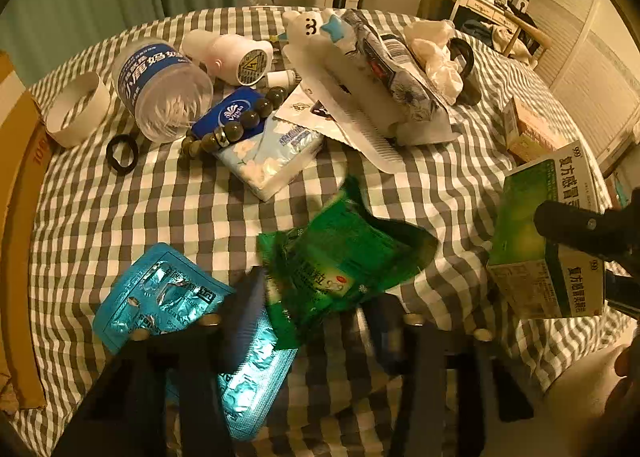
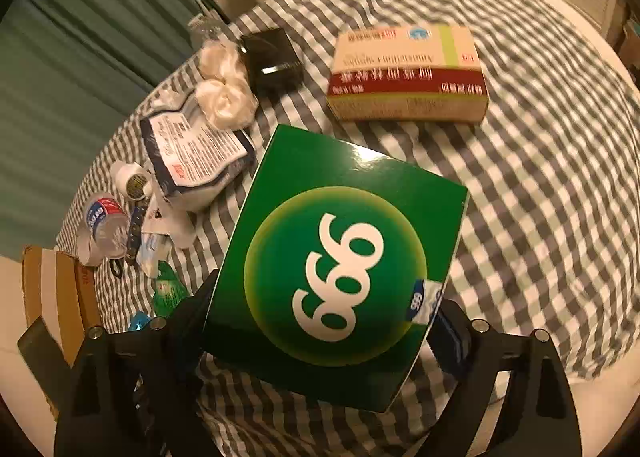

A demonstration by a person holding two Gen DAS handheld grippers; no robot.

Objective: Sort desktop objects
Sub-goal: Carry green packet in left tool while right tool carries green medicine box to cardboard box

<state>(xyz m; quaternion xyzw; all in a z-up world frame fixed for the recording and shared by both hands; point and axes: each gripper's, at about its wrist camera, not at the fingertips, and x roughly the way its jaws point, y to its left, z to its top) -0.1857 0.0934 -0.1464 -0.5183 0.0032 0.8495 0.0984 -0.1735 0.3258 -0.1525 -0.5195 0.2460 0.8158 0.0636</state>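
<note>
Right now the right gripper (image 2: 320,321) is pinching the green box (image 2: 336,257), one finger on each side. The box fills the middle of the right wrist view, and it is lifted off the checked tabletop (image 2: 540,197). In the left wrist view the same green box (image 1: 544,245) shows at the right edge of the frame.

It is a cardboard box, so it is probably light and a bit stiff. Its top looks shiny, so it could slip. Holding it by the two side walls is a good way, but squeezing hard would likely dent it.

The left gripper (image 1: 316,321) sits at the bottom middle of its frame, and the green packet (image 1: 340,253) lies between its fingers. The packet is blurry there, so I cannot tell if the fingers are pinching it or just near it. This packet looks soft and crinkly, and it would bend and flop when lifted. Grabbing it near the middle would be safest, I think.

Two blue pill sheets (image 1: 160,293) lie at the lower left. They look thin, flat and slick, so they would be hard to pick up from the cloth.

A red and cream box (image 2: 408,73) rests at the upper middle of the right wrist view, well apart from the green box.
</note>
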